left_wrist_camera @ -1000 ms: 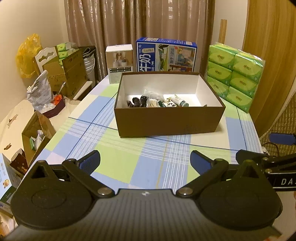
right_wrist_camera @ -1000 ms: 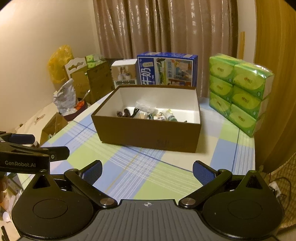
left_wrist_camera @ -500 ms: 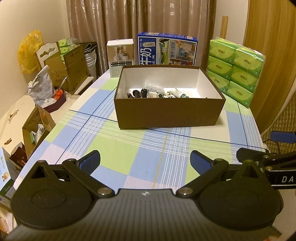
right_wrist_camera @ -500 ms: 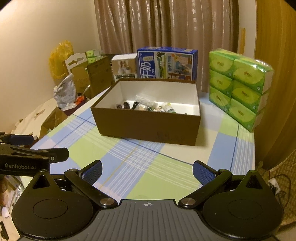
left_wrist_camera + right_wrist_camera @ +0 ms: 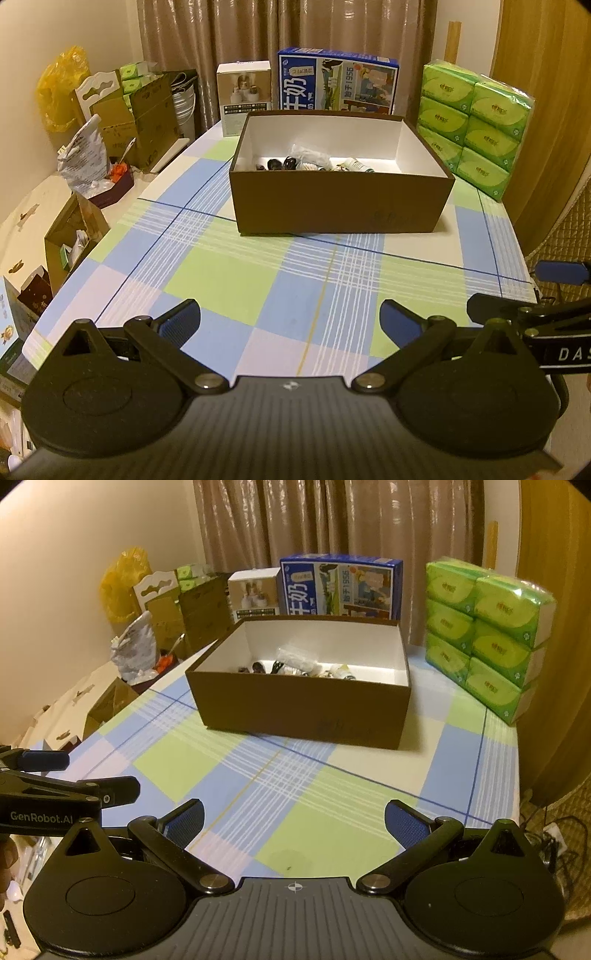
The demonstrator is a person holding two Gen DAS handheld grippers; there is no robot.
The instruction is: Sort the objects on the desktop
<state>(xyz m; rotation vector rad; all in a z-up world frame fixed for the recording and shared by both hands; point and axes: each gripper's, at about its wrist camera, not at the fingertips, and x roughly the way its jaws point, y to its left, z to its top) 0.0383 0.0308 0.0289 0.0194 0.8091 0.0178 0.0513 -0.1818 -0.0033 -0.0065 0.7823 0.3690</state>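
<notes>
Both grippers hang at the near edge of the worktop, at the bottom of each frame, well apart from the box that sits upper centre. The left gripper has its jaws spread wide with nothing between them; the right gripper is the same — wide apart and empty.

The small items lie in a loose heap on the box floor toward its far wall: a clear bag, dark clips, a small tube. The checked cloth in front of the box carries no loose objects, so the sorting looks done, or else the items must come out of the box — I cannot tell which.

If a pick follows, it would be best to come in over the near wall from above, not through it, and keep the jaws wide until they straddle one item. The heap is tangled, so the outermost piece should go first. The other gripper could steady the box rim if it slides.
</notes>
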